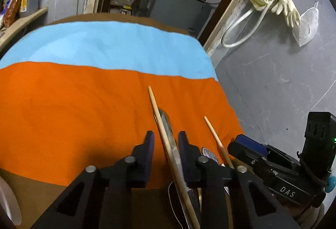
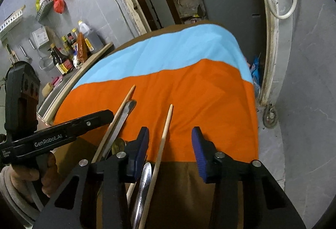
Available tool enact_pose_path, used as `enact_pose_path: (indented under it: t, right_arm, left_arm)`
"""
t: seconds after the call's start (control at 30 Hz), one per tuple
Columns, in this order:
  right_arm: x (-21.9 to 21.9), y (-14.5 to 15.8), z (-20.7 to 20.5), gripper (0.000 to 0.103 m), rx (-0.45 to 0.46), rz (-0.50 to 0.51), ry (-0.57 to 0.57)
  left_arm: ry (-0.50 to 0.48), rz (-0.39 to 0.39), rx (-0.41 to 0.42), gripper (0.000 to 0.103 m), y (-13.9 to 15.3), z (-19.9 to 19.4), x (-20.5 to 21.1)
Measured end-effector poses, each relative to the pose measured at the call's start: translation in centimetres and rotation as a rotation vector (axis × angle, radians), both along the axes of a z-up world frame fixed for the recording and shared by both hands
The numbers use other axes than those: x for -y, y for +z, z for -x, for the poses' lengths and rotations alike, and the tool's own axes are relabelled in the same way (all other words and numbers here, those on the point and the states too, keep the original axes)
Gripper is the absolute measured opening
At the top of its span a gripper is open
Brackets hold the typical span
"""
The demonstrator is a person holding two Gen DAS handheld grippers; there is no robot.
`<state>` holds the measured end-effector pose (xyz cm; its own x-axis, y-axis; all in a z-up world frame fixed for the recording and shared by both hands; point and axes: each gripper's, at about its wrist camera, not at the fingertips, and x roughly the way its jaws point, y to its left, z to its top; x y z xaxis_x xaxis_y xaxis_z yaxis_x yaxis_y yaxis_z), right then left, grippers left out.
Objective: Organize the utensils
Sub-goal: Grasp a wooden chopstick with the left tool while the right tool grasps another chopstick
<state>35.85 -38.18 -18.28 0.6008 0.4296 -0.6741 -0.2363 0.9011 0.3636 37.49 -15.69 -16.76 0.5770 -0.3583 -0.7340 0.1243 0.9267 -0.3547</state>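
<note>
Both fisheye views are evenly and fairly brightly lit, the orange cloth [image 1: 84, 113] vivid with only soft shadows near the black gripper bodies, straight door frames bow toward the dark vignetted corners, and the nearest metal utensil handle [image 2: 145, 182] is blurred

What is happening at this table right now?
A person holds a claw in each hand over an orange and blue cloth. The left claw straddles a chopstick and a metal utensil handle. The right claw straddles the second chopstick, pads clear. Neither utensil looks gripped yet.
</note>
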Motion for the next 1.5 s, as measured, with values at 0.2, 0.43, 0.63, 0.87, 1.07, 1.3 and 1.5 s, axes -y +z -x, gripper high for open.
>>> enact_pose_path:
  t: [0.2, 0.43, 0.63, 0.87, 1.07, 1.3, 1.5]
  right_arm:
    - [-0.8, -0.9, -0.2, 0.034, -0.035, 0.010, 0.016]
    - [-0.8, -1.4, -0.3, 0.028, -0.060, -0.014, 0.020]
    - [-0.6, -1.7, -0.4, 0.026, -0.072, -0.028, 0.019]
    - [-0.4, -1.9, -0.5, 0.026, -0.076, -0.032, 0.020]
    - [-1.2, -1.7, -0.9, 0.025, -0.095, 0.038, 0.035]
    - [-3.6, -0.7, -1.5, 0.025, -0.131, 0.226, 0.060]
    - [-2.3, -0.4, -2.7, 0.005, -0.210, 0.140, 0.009]
  left_arm:
    - [-0.010, 0.027, -0.067, 0.014, -1.0, -1.0, 0.2]
    - [-0.026, 0.055, -0.095, 0.008, -1.1, -1.6, 0.4]
    - [-0.017, 0.073, -0.099, 0.006, -1.0, -1.4, -0.1]
    - [0.006, 0.051, -0.112, 0.006, -1.1, -1.0, -0.8]
    - [-0.008, 0.028, -0.139, 0.006, -1.4, -1.3, -0.7]
    - [-0.041, -0.029, -0.162, 0.006, -1.3, -2.1, 0.0]
    - [-0.036, -0.045, -0.177, 0.005, -1.0, -2.3, 0.3]
